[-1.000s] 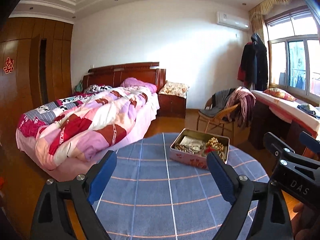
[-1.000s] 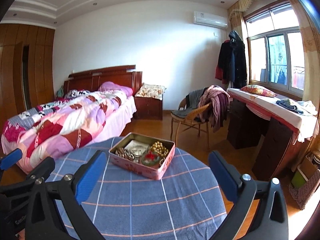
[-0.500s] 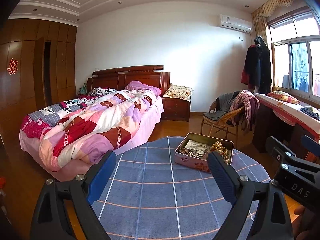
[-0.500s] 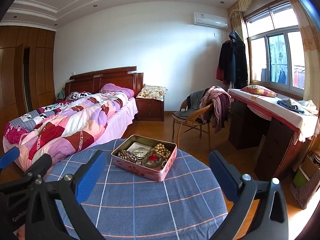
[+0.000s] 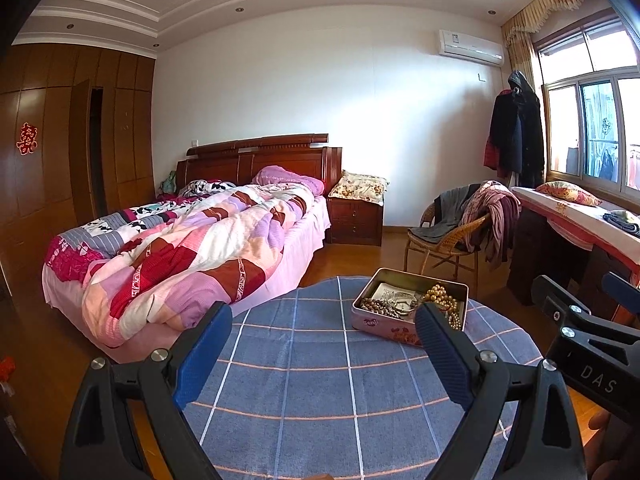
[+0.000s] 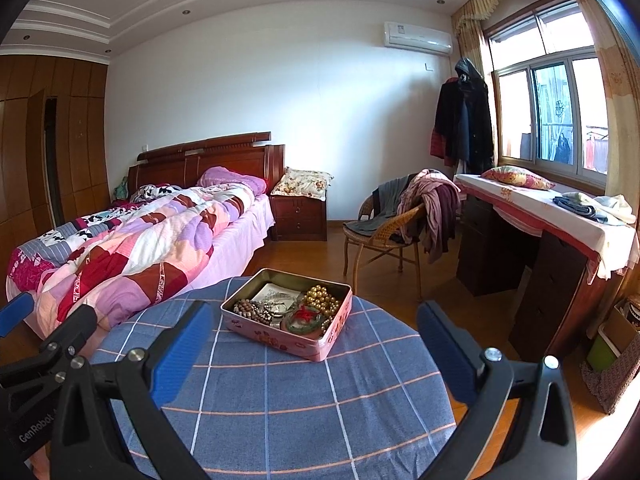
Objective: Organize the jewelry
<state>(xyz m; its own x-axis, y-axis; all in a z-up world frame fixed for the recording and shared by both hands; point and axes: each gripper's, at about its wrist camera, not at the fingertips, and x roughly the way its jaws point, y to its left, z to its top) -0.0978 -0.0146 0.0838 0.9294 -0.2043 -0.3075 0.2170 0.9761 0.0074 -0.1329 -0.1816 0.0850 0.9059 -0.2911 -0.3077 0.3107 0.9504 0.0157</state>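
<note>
A pink tin box (image 6: 276, 336) stands open on a round table with a blue checked cloth (image 6: 280, 400). It holds a gold bead necklace (image 6: 322, 298), a brown bead string (image 6: 250, 308), a green bangle with red thread (image 6: 302, 318) and a white card. The box also shows in the left wrist view (image 5: 384, 322), at the table's far right. My left gripper (image 5: 324, 344) is open and empty, short of the box. My right gripper (image 6: 316, 344) is open and empty, with the box between its fingers farther off.
A bed with a patchwork quilt (image 5: 192, 248) lies left of the table. A wicker chair with clothes (image 6: 396, 220) stands behind it. A desk with a white cloth (image 6: 560, 216) is at the right under the window. A basket (image 6: 612, 364) sits on the floor.
Both views have pulled back and tilted up a little, so the box sits slightly farther off and lower in each frame. Both grippers stay open.
</note>
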